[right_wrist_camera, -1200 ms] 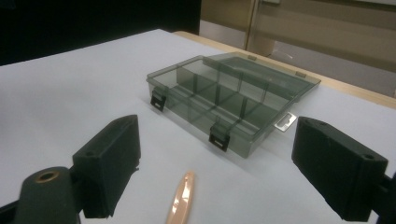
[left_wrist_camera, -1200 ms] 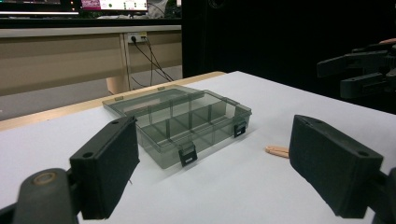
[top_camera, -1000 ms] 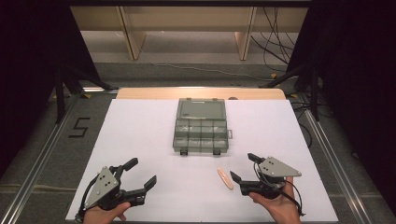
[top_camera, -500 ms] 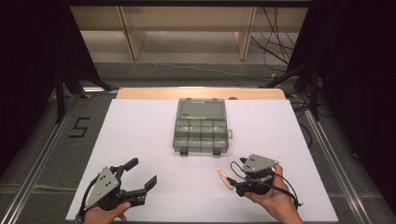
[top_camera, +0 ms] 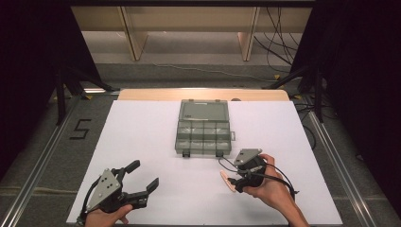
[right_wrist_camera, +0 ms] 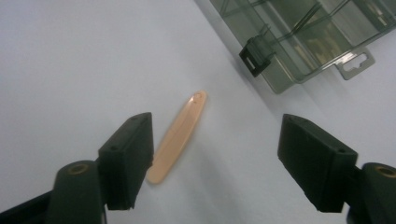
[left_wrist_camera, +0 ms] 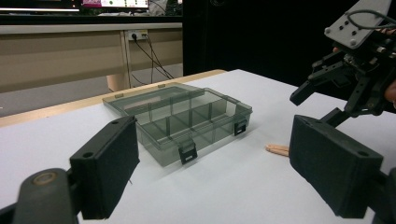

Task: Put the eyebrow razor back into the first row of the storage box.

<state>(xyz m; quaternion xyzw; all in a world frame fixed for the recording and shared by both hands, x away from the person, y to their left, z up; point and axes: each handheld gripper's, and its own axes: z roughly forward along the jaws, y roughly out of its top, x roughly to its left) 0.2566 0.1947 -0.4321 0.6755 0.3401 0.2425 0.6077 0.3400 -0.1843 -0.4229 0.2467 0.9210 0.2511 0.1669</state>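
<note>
The right gripper (top_camera: 235, 182) is held over the stick (right_wrist_camera: 177, 135), jaws apart and just closing, nothing clamped. The stick lies flat on the table (top_camera: 142, 132) near the box (top_camera: 203, 127). The left gripper (top_camera: 144, 177) is held open.

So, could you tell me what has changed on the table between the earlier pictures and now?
The right gripper moved left across the table to the peach-coloured stick, and its jaws have just been closing. The stick lies between them, beside the left jaw, not yet gripped. The left gripper stayed open in place. The stick and the compartment box did not move.
</note>
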